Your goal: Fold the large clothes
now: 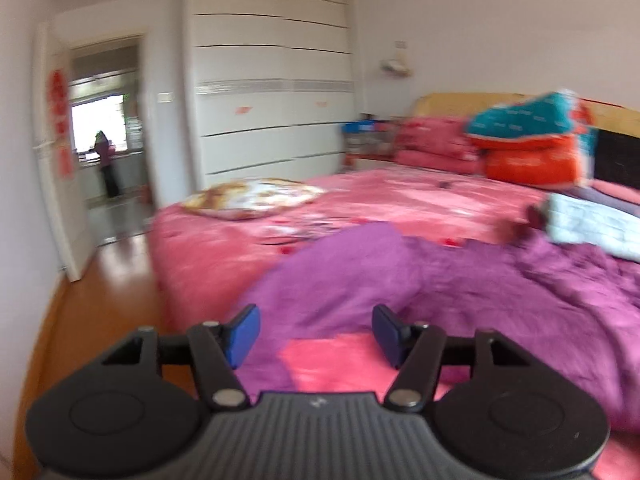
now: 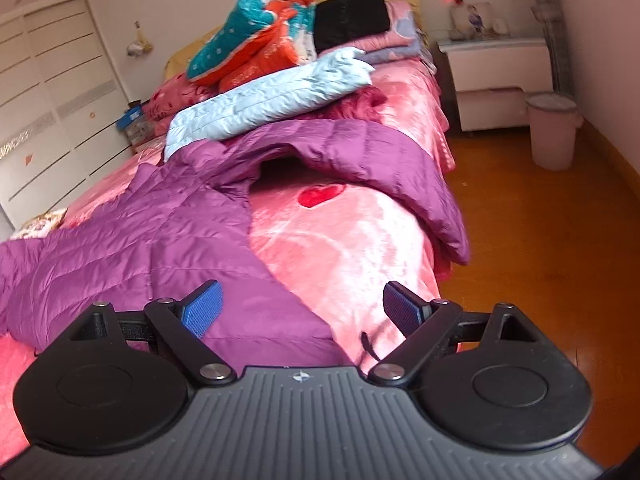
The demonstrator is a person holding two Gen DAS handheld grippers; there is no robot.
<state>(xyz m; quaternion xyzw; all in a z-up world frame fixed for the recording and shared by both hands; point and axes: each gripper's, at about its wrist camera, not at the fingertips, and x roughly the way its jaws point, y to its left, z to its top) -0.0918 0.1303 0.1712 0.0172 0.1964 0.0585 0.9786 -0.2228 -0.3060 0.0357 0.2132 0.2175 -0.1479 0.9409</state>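
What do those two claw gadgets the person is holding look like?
Both look alike: the left claw and the right claw each have two blue ribbed pads on black hinged links with silver pins, two round black discs, and a grey ridged body bearing a small emblem.

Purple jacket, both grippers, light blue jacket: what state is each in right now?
purple jacket: spread on the bed, unfolded, one side draped over the edge
left gripper: fingers open, nothing between them
right gripper: fingers open, empty
light blue jacket: lying loose beyond the purple one

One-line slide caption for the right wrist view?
Open right gripper above purple puffer jacket on pink bed.
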